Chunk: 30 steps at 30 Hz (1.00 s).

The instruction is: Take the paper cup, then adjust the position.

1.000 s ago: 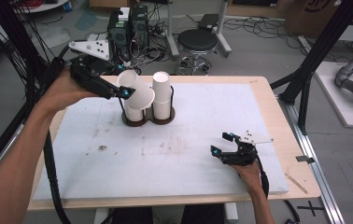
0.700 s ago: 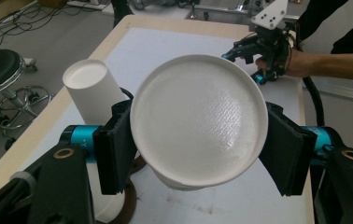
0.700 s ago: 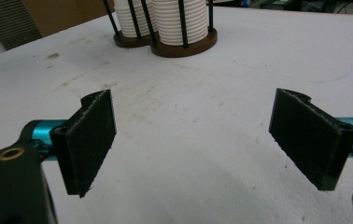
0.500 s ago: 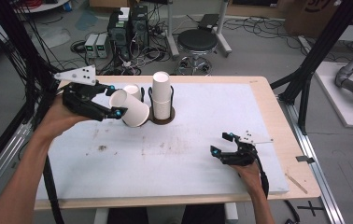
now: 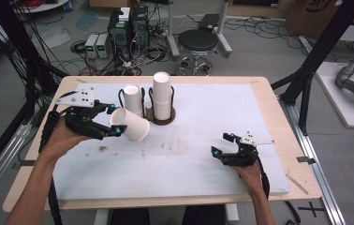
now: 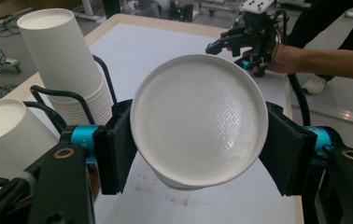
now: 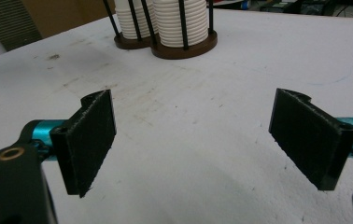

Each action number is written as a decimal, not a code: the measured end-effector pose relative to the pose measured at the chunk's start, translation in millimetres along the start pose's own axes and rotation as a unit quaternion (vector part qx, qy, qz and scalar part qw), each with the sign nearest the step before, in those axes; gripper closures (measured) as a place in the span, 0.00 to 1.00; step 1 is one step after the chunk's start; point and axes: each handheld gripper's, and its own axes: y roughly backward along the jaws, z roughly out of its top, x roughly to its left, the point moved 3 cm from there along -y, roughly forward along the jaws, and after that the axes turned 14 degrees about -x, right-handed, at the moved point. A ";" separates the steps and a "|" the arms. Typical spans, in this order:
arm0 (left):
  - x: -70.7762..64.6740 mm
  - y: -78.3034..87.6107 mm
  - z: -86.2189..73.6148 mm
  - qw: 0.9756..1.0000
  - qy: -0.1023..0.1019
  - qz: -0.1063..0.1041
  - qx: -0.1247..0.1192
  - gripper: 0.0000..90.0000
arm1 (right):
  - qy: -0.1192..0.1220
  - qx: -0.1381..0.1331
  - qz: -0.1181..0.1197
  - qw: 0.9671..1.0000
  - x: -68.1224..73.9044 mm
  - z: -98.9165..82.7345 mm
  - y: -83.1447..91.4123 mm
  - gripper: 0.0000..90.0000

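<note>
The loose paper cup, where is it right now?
In the high view the paper cup lies sideways in the left gripper, left of the cup holder.

Matt white paper cup (image 6: pixel 198 119) – faintly textured base (embossed), scuffed table cover (image 5: pixel 203 150)

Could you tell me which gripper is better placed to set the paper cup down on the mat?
Left: the left gripper already clamps the paper cup; the right gripper rests open, farther away.

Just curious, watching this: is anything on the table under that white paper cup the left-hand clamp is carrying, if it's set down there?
Nothing visible: the left gripper holds the white paper cup over bare, stained white mat; the wire cup rack stands behind.
</note>
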 end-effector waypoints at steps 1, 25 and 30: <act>-0.6 -0.2 -3.4 1.000 0.001 0.003 -0.001 0.37 | 0.000 0.000 0.000 1.000 -0.1 0.0 0.1 0.17; -5.1 4.6 -45.9 0.999 0.032 0.001 -0.026 0.37 | 0.009 -0.001 -0.002 1.000 0.6 0.0 0.0 0.17; -5.4 4.0 -46.3 0.999 0.031 -0.001 -0.023 0.37 | 0.008 -0.002 0.002 1.000 0.5 0.1 0.2 0.17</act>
